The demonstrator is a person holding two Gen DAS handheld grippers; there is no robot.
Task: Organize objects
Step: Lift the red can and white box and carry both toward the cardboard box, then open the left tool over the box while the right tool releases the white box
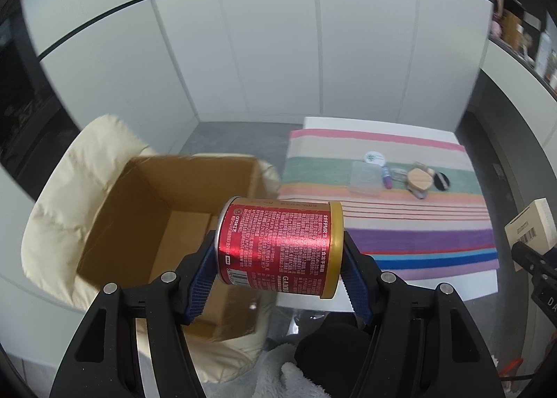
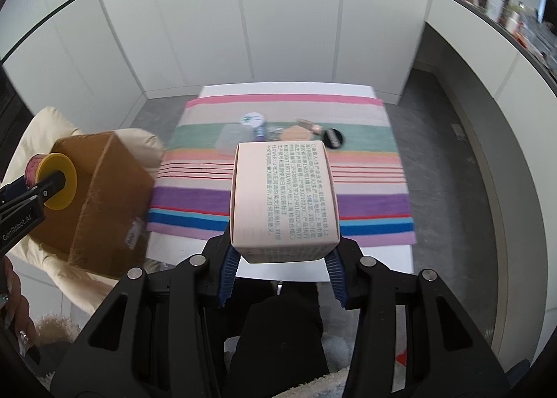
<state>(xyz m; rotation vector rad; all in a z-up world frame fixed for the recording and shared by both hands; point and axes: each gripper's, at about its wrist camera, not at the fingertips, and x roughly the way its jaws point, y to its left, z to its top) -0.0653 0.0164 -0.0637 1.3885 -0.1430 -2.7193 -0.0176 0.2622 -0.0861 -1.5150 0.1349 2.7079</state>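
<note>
A: Left wrist view?
B: The left gripper (image 1: 278,259) has its fingers (image 1: 200,279) clamped on a red can (image 1: 278,245) with a gold lid, lying sideways above the open cardboard box's (image 1: 139,196) right edge.

A: Right wrist view?
B: The right gripper (image 2: 280,259) has its fingers (image 2: 336,274) clenched on a pale pink carton (image 2: 283,196), well right of that box, above the striped cloth (image 2: 369,203) on the surface.

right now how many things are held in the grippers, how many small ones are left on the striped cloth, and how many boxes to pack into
held in grippers: 2 (red can, pale carton)
small items on the striped cloth: about 7, overlapping, exact count unclear
cardboard box: 1
total: about 10
</note>
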